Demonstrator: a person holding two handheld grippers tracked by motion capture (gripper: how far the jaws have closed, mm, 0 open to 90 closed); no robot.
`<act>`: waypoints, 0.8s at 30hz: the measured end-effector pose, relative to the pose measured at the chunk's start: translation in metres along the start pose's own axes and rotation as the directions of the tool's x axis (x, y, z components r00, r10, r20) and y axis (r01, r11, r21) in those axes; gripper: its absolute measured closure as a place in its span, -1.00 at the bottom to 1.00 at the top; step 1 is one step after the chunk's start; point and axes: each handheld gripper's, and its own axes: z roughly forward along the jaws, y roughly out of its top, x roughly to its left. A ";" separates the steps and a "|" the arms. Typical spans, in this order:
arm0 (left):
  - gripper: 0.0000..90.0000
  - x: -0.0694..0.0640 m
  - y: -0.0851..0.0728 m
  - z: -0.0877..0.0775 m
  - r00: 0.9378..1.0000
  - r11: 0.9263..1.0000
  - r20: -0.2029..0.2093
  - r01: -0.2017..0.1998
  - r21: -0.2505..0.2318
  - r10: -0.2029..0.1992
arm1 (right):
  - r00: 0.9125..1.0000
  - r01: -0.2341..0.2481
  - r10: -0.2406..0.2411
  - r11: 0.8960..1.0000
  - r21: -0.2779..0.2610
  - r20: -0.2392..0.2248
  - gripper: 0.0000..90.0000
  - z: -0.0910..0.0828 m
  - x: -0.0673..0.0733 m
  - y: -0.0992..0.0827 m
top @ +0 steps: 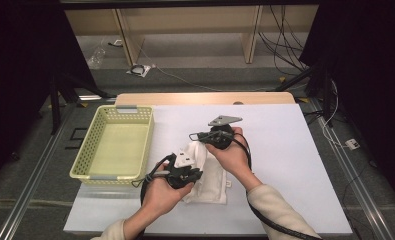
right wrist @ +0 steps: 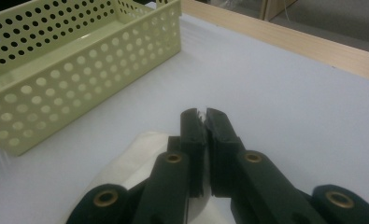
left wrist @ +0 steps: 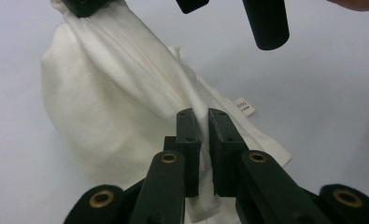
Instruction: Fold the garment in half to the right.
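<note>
Left gripper (left wrist: 200, 116): your jaws are pinched tight on a raised fold of the white cloth bag (left wrist: 126, 107), with fabric bunched in the narrow slot between the pads. That grip likely serves to lift one edge off the table.

Right gripper (right wrist: 201, 114): your jaws are clamped together here too, with a sliver of white cloth caught at the tips and more of the bag hanging below and behind them. Holding a second point lets you stretch the cloth between both hands.

Bag position: it runs from your left jaws forward and up to the right gripper's jaws at the far end, the rest draped on the white table (top: 285, 150) beneath them.

Basket (right wrist: 79, 70): the pale green perforated basket sits ahead and to the left of your right jaws, apart from them, probably where the bag is headed.

Label (left wrist: 245, 106): a small white tag sewn to the bag's edge lies just right of your left jaws; its dark print is too small to read.

Other writing: none legible on basket or grippers.
</note>
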 end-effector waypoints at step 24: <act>0.83 -0.009 -0.002 0.017 0.999 0.999 0.019 -0.028 0.033 0.028 | 0.999 -0.035 0.034 0.999 0.028 0.024 0.93 -0.009 -0.015 -0.021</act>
